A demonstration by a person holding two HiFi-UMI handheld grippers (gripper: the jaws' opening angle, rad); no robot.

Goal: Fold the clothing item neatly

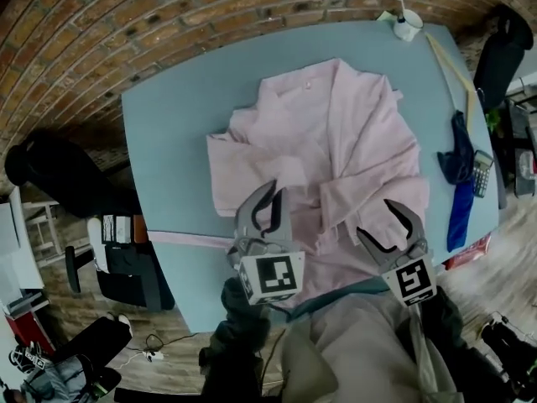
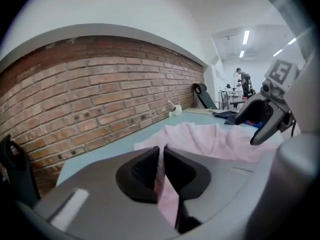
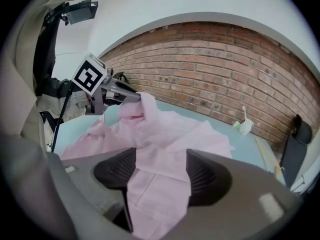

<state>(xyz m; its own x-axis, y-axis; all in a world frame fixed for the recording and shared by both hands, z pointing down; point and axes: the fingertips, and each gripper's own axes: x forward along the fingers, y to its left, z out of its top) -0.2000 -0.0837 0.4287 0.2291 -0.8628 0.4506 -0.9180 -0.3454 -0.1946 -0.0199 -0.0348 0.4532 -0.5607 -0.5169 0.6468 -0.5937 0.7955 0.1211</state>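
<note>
A pale pink shirt [image 1: 336, 149] lies spread, collar toward the far side, on the blue-grey table [image 1: 168, 141]. My left gripper [image 1: 268, 204] hovers over the shirt's near left part. Its jaws are shut on a thin pinch of pink fabric [image 2: 161, 176], which shows clearly in the left gripper view. My right gripper [image 1: 393, 222] hangs over the shirt's near right hem. Its jaws stand wide apart, with pink cloth [image 3: 155, 184] lying between and below them. The right gripper view also shows the left gripper [image 3: 135, 98] lifting a peak of the shirt.
At the far right of the table stand a white cup [image 1: 407, 28] and a long wooden stick [image 1: 449, 61]. A blue cloth [image 1: 459, 183] and a calculator [image 1: 482, 173] lie along the right edge. The brick wall [image 1: 168, 23] runs behind the table, and a black chair [image 1: 59, 175] stands to its left.
</note>
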